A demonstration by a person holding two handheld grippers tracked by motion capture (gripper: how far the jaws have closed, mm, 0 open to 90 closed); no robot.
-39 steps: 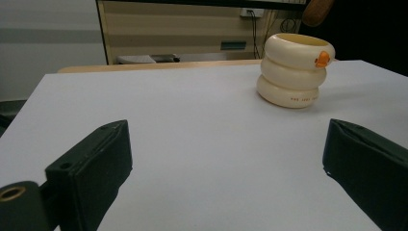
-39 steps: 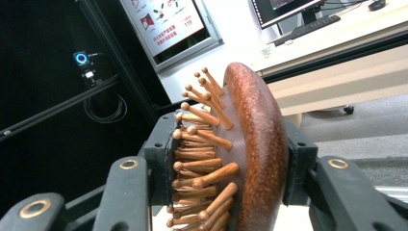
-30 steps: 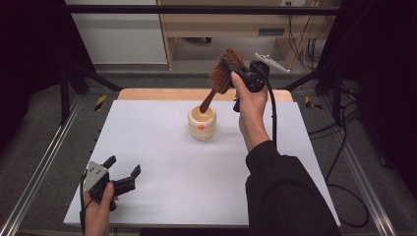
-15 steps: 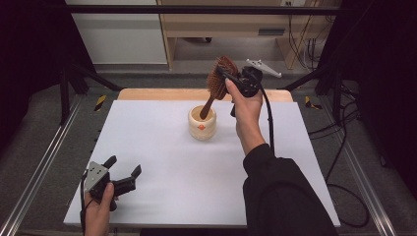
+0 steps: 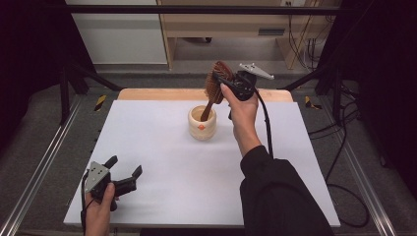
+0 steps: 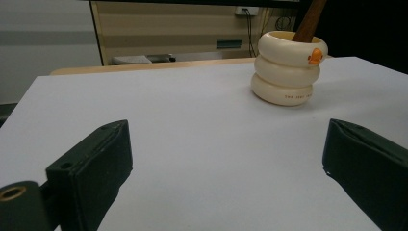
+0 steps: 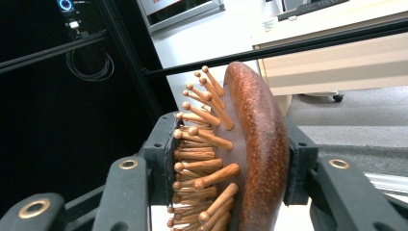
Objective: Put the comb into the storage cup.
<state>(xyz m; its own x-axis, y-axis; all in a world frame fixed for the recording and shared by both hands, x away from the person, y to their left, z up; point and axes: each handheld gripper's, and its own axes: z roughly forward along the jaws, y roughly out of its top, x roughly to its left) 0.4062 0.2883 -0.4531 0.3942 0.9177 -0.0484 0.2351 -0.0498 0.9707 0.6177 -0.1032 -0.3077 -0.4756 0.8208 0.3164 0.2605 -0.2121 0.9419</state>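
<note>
Moved since earlier: right claw [image 5: 222, 84] and the wooden hairbrush [image 5: 215, 86] have drifted a bit left and closer over the cup [image 5: 202, 123]; brush handle now dips into the cup's mouth, where a second ago it was only just reaching it. Left side hasn't budged.

High view, right claw: pinching the hairbrush by its head, held up above the far middle of the white worktop [image 5: 167, 167], person's hand wrapped round the gripper body.

High view, cup: cream, ribbed, little orange mark on the front, sitting on the worktop just below the brush head.

High view, left claw [image 5: 125, 169]: spread wide, parked low at the near left corner of the worktop, well apart from the cup.

Left gripper view: both black jaws far apart with bare worktop between them; cup [image 6: 288, 67] off to the upper right, brown handle [image 6: 310, 20] sticking out of it at a tilt.

Right gripper view: jaws pressed against the hairbrush [image 7: 250, 159], one on the bristle side, one on the smooth back; wooden pegs point left.
</note>
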